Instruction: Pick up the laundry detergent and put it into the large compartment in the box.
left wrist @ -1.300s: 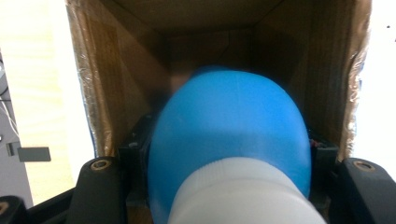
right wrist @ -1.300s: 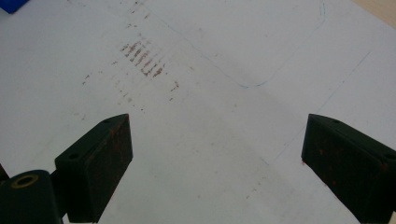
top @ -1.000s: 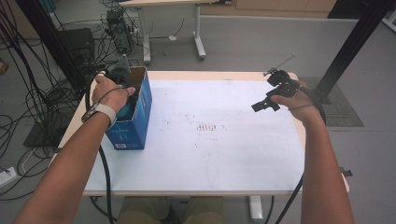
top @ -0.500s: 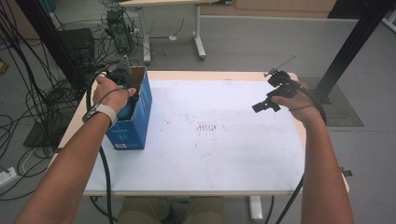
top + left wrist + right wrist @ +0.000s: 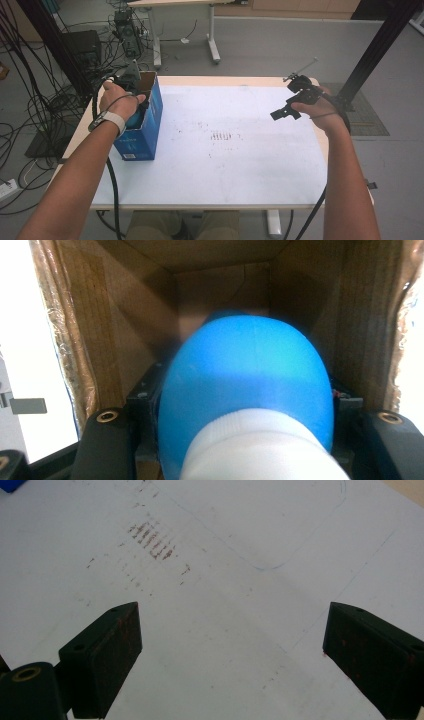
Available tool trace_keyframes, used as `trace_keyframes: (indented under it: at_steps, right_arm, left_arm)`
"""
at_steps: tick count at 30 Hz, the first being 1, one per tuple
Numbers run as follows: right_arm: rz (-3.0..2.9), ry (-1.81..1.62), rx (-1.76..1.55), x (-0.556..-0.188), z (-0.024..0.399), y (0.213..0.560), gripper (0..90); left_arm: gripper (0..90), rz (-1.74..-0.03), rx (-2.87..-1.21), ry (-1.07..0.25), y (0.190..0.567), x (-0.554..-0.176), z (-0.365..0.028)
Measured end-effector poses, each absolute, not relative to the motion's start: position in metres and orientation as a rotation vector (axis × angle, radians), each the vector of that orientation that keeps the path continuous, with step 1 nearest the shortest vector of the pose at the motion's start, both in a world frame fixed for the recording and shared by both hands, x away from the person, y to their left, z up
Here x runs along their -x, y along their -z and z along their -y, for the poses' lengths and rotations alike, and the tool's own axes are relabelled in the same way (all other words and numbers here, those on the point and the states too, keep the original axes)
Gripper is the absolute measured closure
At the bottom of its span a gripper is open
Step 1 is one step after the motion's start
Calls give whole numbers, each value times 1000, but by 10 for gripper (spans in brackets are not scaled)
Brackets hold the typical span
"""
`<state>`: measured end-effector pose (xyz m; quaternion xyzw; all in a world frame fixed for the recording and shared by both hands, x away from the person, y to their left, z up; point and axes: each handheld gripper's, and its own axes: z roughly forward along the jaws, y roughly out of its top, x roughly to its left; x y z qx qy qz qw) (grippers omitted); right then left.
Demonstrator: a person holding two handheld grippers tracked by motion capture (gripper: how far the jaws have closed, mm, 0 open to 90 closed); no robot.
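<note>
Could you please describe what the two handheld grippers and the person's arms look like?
Both grippers are black. The right gripper has two flat, blocky jaws with reddish-brown smudges on their inner faces and a thin rod sticking up at its far end. A black cable trails from the left gripper, another from the right. The forearms are bare, and the left wrist wears a white band.

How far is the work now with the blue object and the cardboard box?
Done: the blue object is already inside the open box. In hand: the left gripper is shut on it there. Left: letting go and withdrawing. The right gripper hangs open over the white table.
</note>
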<state>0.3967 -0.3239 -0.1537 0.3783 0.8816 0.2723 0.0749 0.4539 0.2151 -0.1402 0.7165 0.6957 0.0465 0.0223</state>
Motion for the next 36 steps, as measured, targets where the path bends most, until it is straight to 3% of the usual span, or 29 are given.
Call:
trace_keyframes:
  at_steps: [36]
  right_arm:
    - [-2638,-817,-1135,-394,324,152,85]
  left_arm:
    - [372,-2157,-2214,-145,141,-453,-217]
